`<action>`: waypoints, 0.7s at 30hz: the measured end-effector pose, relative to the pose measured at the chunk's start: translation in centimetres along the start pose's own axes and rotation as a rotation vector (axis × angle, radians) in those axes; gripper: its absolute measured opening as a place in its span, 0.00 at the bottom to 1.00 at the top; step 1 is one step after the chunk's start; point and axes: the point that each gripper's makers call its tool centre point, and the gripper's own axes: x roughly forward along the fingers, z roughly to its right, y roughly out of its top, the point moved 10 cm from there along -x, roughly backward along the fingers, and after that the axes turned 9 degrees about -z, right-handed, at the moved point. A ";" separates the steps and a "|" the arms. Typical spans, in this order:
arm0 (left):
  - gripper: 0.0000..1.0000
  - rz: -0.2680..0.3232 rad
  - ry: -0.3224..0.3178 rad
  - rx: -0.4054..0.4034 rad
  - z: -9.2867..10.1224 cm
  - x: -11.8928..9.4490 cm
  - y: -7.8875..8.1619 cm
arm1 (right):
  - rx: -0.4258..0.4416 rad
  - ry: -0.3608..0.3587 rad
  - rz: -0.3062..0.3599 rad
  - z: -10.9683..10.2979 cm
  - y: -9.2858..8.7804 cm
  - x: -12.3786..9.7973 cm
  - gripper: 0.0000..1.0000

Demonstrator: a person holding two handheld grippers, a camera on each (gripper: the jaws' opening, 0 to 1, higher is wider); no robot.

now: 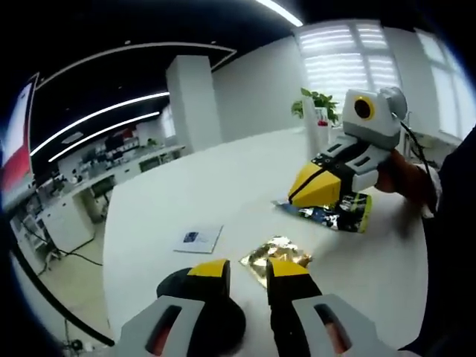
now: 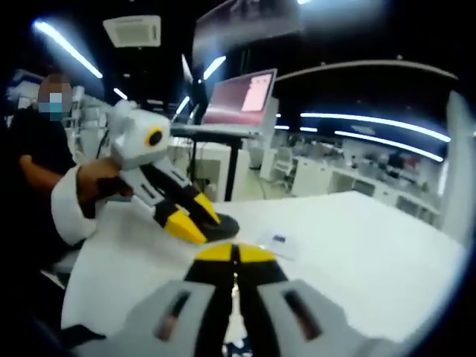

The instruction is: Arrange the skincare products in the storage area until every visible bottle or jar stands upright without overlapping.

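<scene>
My left gripper (image 1: 249,269) stands open over the white table (image 1: 223,186). A black round object (image 1: 195,297) lies partly hidden under its left jaw, and a crumpled gold foil packet (image 1: 279,255) lies just ahead of its right jaw. Farther right, a dark blue and yellow foil packet (image 1: 338,214) lies flat, with my right gripper (image 1: 305,190) low over it, held by a hand. In the right gripper view my right gripper (image 2: 234,253) has its yellow tips pressed together with nothing seen between them. There my left gripper (image 2: 192,216) sits beside the black object (image 2: 223,223).
A small white card (image 1: 197,238) lies on the table left of the packets, and the card (image 2: 279,239) also lies ahead of my right jaws. A potted plant (image 1: 318,100) stands at the far edge. A laptop screen (image 2: 242,97) rises behind the table, and a person (image 2: 44,171) sits at the left.
</scene>
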 end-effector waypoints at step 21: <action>0.00 -0.145 -0.101 -0.081 1.5 0.6 -0.9 | 0.042 0.019 -0.193 0.3 -2.5 1.8 0.33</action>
